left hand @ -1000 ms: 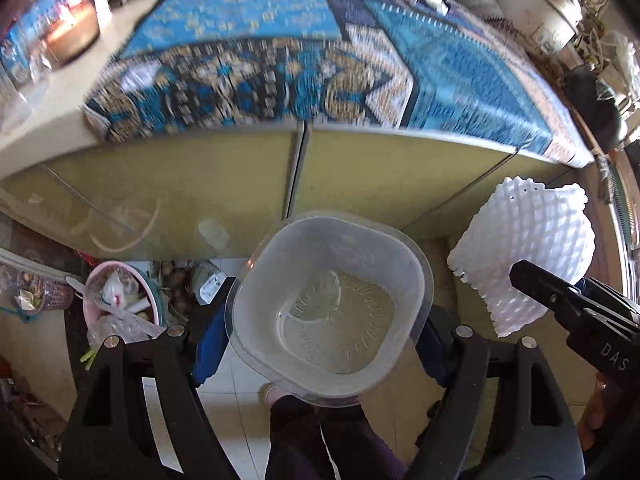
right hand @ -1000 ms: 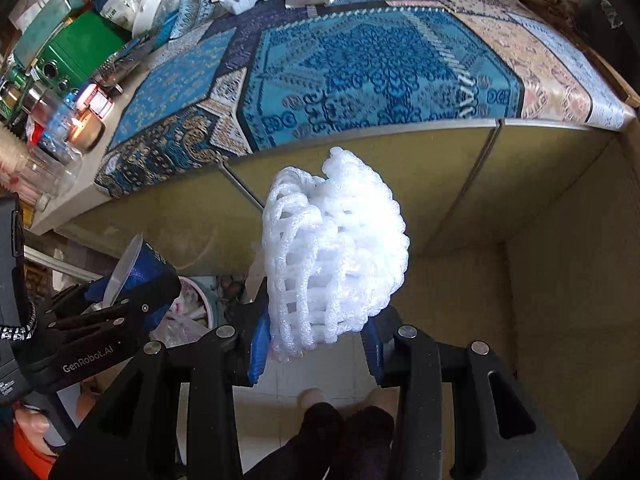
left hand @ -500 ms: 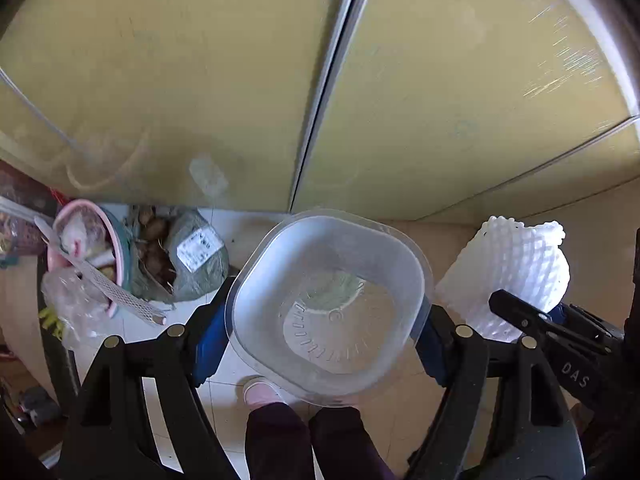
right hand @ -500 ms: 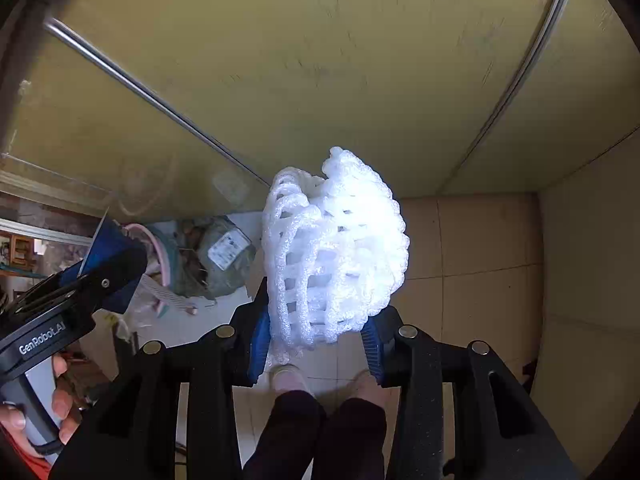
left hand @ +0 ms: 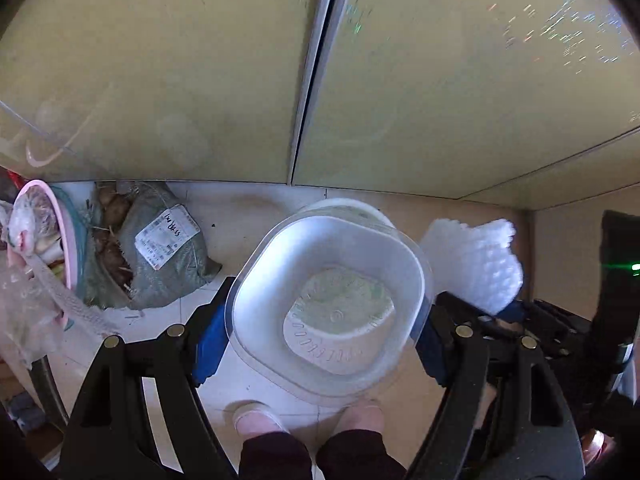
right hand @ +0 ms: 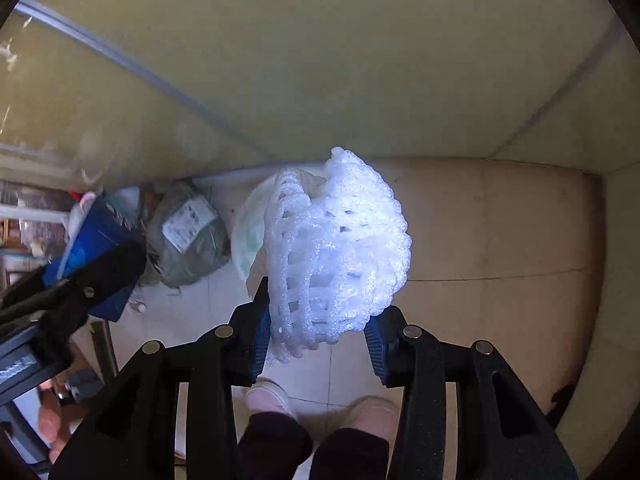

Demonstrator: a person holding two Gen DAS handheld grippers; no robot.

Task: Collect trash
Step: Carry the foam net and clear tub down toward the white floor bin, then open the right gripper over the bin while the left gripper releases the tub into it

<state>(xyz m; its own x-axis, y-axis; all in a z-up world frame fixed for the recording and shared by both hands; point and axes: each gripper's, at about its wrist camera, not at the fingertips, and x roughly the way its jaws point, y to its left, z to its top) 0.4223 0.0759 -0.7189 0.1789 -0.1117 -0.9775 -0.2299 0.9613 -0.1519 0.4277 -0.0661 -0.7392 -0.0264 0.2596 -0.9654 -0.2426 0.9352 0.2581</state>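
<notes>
Yellow-green cabinet doors (left hand: 180, 80) filled the upper field, split by a vertical seam. Below them lay a tiled floor (right hand: 500, 240). A grey-green mesh sack (left hand: 160, 256) bearing a white label (left hand: 168, 236) lay on the floor against the cabinet base, with brown roots showing at its open end. Just left of it stood a pink basin (left hand: 60, 220) holding unidentifiable items. Two pink slippers (right hand: 268, 396) showed at the bottom edge.
</notes>
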